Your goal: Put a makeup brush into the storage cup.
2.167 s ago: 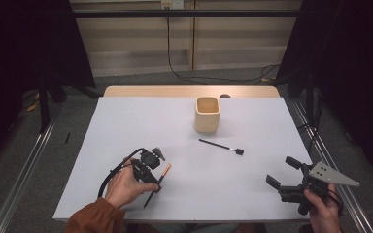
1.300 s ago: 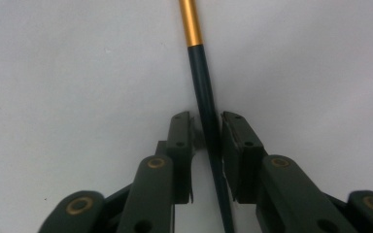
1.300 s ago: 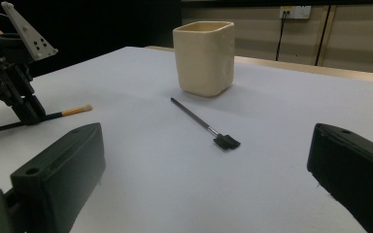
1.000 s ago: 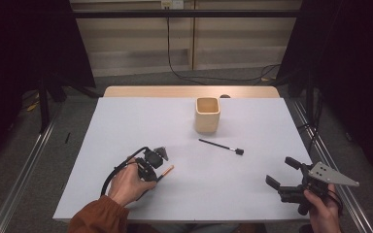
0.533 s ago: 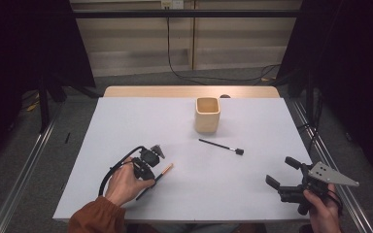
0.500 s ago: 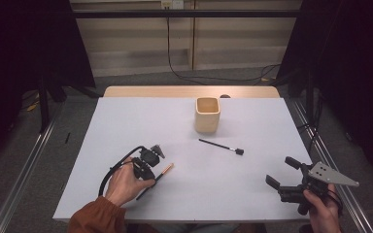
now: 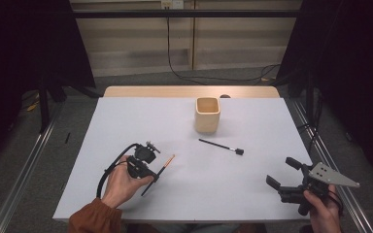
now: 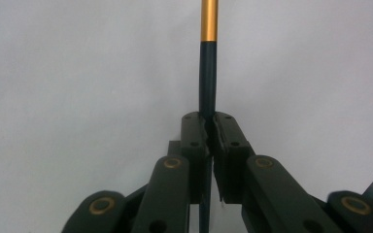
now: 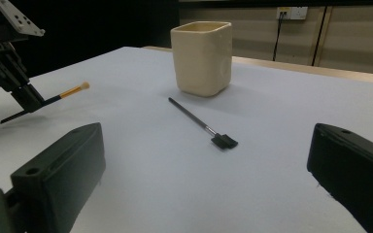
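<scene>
My left gripper (image 7: 155,174) is shut on a thin dark brush (image 7: 162,166) with a gold ferrule and a pale tip, held just above the white table at front left. Its jaws pinch the brush handle (image 8: 207,92) in the left gripper view, and the brush (image 9: 60,95) shows lifted off the surface in the right gripper view. A second dark brush (image 7: 221,145) with a flat black head lies in the middle, in front of the cream square cup (image 7: 207,114). My right gripper (image 7: 282,174) stands open at front right with nothing between its fingers.
The white sheet (image 7: 126,121) covers the table, with a wooden strip (image 7: 184,91) along the far edge. Metal rails (image 7: 34,160) run along both sides. The cup (image 9: 202,57) and the flat brush (image 9: 201,125) lie ahead of the right gripper.
The left gripper has lifted the gold-ferruled brush a little off the table and tilted it; the right gripper has not moved.
</scene>
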The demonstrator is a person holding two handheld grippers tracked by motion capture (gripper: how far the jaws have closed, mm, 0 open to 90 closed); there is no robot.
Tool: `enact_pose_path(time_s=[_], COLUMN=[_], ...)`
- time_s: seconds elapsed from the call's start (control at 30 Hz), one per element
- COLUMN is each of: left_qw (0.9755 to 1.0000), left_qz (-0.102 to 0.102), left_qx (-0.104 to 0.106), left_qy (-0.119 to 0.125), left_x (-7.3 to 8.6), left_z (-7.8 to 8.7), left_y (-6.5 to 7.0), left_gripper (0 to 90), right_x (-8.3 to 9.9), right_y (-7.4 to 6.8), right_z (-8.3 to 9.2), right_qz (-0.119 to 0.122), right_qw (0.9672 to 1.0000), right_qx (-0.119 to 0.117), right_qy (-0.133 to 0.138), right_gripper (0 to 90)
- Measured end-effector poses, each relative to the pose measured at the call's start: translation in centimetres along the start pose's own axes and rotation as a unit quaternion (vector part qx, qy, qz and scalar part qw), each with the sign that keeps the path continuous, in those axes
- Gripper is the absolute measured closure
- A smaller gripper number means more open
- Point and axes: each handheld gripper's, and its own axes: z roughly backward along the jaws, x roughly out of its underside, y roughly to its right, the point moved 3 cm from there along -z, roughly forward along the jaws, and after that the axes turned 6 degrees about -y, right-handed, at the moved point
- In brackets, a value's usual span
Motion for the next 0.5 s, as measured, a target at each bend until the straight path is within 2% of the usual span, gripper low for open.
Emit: enact_pose_path(time_s=[0.13, 0.3, 0.4, 0.5], left_qw=[0.9994, 0.9978, 0.9951, 0.9925], left_qz=[0.004, -0.004, -0.020, -0.023], left_qx=[0.013, 0.022, 0.034, 0.041], left_qy=[0.032, 0.063, 0.090, 0.113], left_x=[0.2, 0.4, 0.4, 0.5], left_z=[0.3, 0.7, 1.1, 1.2], left_y=[-0.3, -0.3, -0.2, 0.0], left_gripper=[84.2, 84.2, 84.1, 84.1], right_x=[0.0, 0.0, 0.0, 0.0], right_y=[0.0, 0.0, 0.0, 0.0], right_z=[0.0, -0.1, -0.1, -0.2], right_qz=[0.000, 0.000, 0.003, 0.003], right_qw=[1.0000, 1.0000, 1.0000, 1.0000], right_qx=[0.000, 0.001, 0.000, -0.002], right_qy=[0.000, 0.000, 0.000, 0.001], right_gripper=[0.0, 0.0, 0.0, 0.0])
